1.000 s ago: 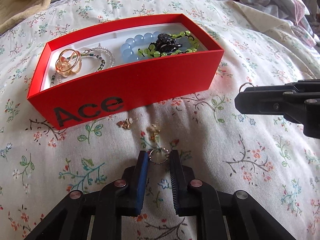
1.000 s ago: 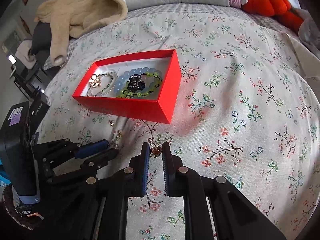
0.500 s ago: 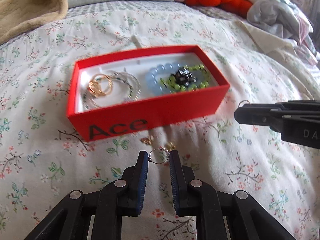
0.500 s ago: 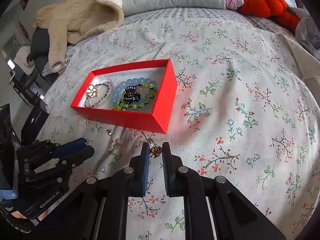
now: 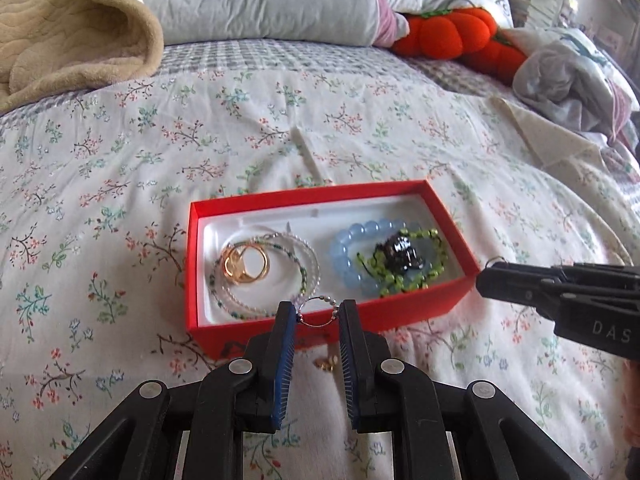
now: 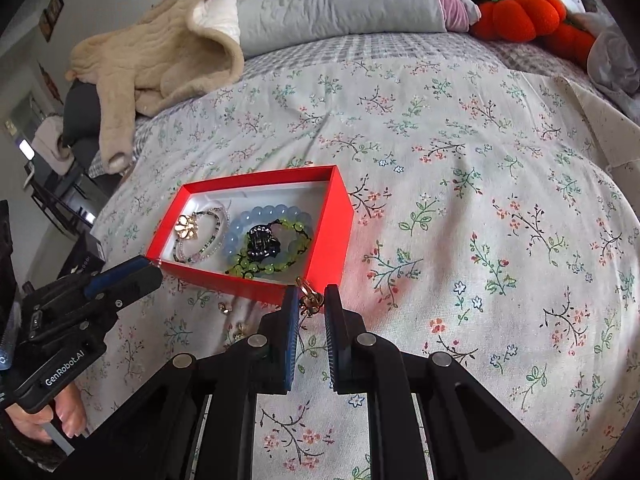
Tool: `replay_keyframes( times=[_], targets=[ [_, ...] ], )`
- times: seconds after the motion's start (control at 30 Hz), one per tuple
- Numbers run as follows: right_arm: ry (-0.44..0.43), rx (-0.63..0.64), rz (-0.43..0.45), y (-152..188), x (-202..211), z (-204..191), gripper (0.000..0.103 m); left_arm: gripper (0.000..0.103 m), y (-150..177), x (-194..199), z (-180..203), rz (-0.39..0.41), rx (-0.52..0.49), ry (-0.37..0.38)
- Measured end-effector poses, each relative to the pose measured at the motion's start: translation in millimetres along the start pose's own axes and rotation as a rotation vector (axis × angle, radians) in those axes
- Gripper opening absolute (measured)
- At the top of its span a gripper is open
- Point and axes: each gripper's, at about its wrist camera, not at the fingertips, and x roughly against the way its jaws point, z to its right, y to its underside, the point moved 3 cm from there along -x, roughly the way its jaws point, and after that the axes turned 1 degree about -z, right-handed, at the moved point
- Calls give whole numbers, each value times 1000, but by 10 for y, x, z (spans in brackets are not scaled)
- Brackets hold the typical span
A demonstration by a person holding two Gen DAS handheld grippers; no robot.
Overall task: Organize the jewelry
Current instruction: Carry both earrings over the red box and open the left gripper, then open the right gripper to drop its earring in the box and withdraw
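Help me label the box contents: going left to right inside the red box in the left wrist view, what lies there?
Gold ring piece → thin beaded bracelets → blue bead bracelet → black clip → green bead bracelet.

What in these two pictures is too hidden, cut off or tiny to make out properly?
- Lettering on the red box: left view, hidden behind the left tongs.
- Small gold piece in the right tongs: right view, too small to tell what it is.
- Loose bits on the bedspread: right view, too tiny to identify.
- Hand holding the left tongs: right view, cut off at the corner.
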Motion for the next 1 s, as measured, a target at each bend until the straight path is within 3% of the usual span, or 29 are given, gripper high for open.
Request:
replay_keyframes(
  times=[0.5,0.67,1.0],
  targets=[
    [-30,5,44,-159,41,-93,13,18,-146,-263,11,-21,23,2],
    [-30,9,42,-193,1,-135,13,35,-122,-180,-20,-17,35,-4],
    [-61,36,6,-217,-162,-320,13,45,103,121,-265,-15,44,-87]
  ],
)
